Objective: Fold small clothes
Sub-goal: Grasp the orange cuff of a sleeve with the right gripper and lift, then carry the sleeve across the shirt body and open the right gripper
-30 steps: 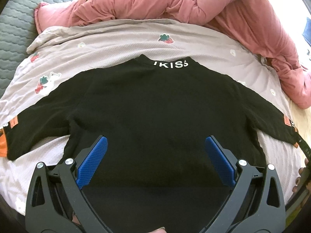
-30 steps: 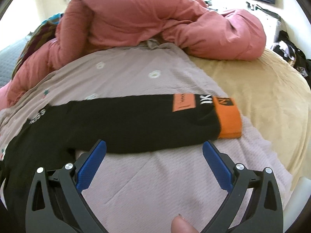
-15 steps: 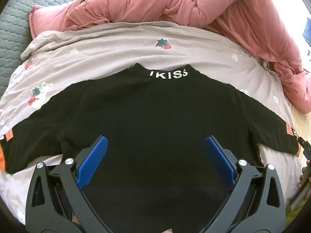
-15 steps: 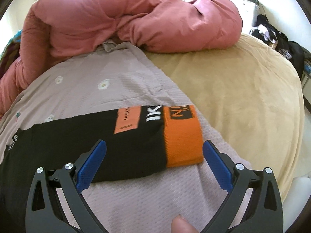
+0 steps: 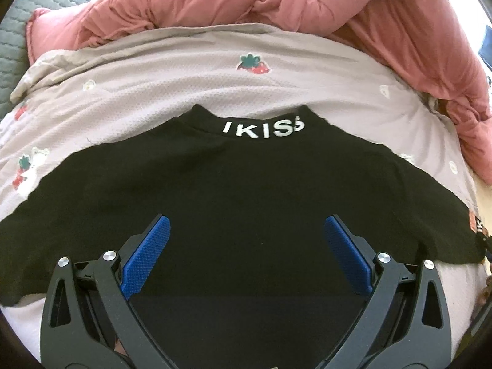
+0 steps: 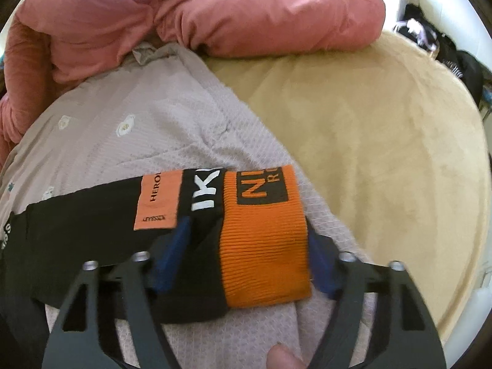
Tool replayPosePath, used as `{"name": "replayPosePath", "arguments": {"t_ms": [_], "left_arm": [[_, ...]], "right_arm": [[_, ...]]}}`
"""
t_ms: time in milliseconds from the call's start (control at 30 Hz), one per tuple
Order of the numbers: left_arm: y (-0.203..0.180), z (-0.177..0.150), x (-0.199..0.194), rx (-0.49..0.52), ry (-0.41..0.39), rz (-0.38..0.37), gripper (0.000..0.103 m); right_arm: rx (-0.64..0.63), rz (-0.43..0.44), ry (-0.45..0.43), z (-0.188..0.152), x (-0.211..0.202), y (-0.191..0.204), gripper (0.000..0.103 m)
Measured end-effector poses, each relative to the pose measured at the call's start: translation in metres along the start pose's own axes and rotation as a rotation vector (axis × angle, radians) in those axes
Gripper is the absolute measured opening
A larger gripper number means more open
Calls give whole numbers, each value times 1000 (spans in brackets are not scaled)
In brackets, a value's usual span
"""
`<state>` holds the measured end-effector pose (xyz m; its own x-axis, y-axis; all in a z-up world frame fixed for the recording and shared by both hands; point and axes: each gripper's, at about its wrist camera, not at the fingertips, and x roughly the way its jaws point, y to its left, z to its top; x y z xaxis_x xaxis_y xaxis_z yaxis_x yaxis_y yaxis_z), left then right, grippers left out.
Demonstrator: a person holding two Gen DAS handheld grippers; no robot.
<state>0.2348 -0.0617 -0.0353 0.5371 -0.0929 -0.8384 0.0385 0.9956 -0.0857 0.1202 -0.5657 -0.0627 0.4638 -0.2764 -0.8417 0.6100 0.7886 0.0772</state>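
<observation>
- Sweater (image 5: 246, 203), black, lies flat and spread out on a mauve printed blanket (image 5: 190, 86); the collar with white lettering points away from the left wrist camera.
- Left gripper (image 5: 244, 240) hangs over the lower body of the sweater with its blue fingers (image 5: 147, 255) spread wide. Black fabric fills the gap between them, but the pads do not press on it.
- Right gripper (image 6: 249, 258) sits at the end of the right sleeve, and its jaws have just been closing.
- Orange cuff (image 6: 264, 246) and the black sleeve strip beside it lie between the right fingers (image 6: 172, 255). One finger rests on the black fabric just below the orange label (image 6: 156, 203); the other stands at the outer edge of the cuff.
- Contact of the pads cannot be told in the blurred right view.
- Pink duvet (image 6: 184, 15) is heaped beyond the blanket; tan bedding (image 6: 369, 141) lies to the right of the cuff.
- A fingertip (image 6: 283, 356) shows at the bottom edge of the right view.
</observation>
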Motion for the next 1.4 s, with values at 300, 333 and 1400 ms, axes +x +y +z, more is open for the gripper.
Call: {"name": "replayPosePath", "arguments": {"t_ms": [300,333,1400], "left_arm": [[14,-7,4,3,-37,-16,94],[16,-7,3,2,-43,-20,94],[117,-15,-56,-129,-146,-127,94]], "right_arm": [[-72,69,-100,1,-36,20,16],[-78,83,-116,2,-43,24,16],[-419,526,-135,-57,-159,318,16]]}}
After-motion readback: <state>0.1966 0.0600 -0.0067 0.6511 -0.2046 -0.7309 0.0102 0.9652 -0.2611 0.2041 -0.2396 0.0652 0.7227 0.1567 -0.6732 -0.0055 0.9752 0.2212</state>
